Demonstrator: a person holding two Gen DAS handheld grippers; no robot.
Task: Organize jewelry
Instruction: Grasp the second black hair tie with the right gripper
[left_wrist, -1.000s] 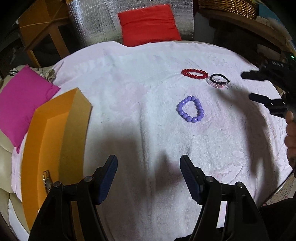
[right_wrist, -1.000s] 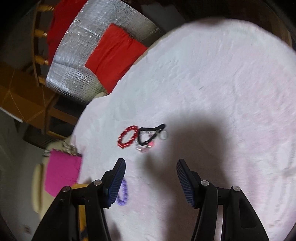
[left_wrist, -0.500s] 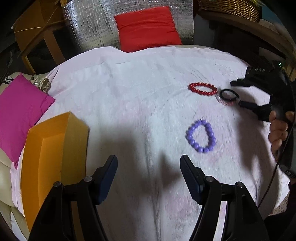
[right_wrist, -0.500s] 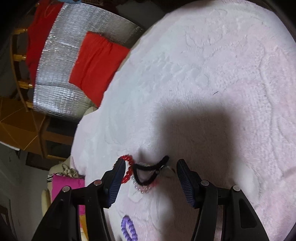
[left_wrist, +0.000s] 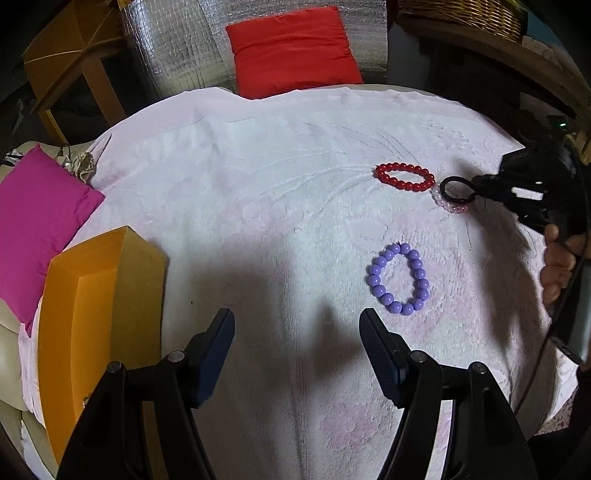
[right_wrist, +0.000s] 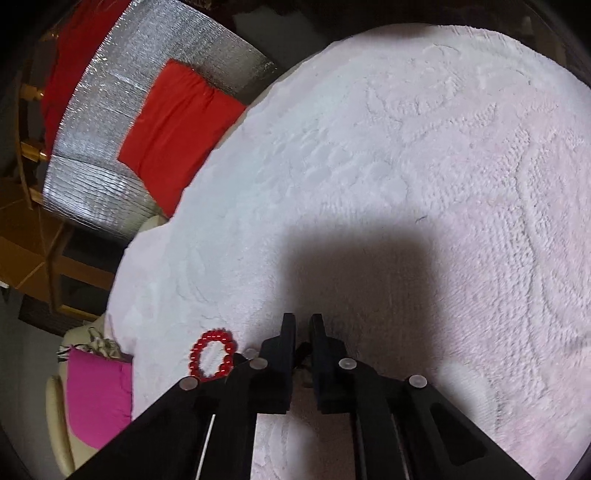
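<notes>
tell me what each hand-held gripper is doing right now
Left hand-held gripper: open, holding nothing, above the towel.
Right hand-held gripper: closed on the black hair tie.

Dim room, hard shadows, fisheye-warped dark edges

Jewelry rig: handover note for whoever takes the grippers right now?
Left gripper: open, holding nothing, above the towel near the orange box.
Right gripper: shut on black ring, which lies over the pink bead bracelet.
Red bracelet and purple bracelet lie loose on the towel.
Done: ring gripped, not clearly lifted.
Left: move the ring and the three bracelets, likely into the orange box. Its contents are mostly out of sight.
</notes>
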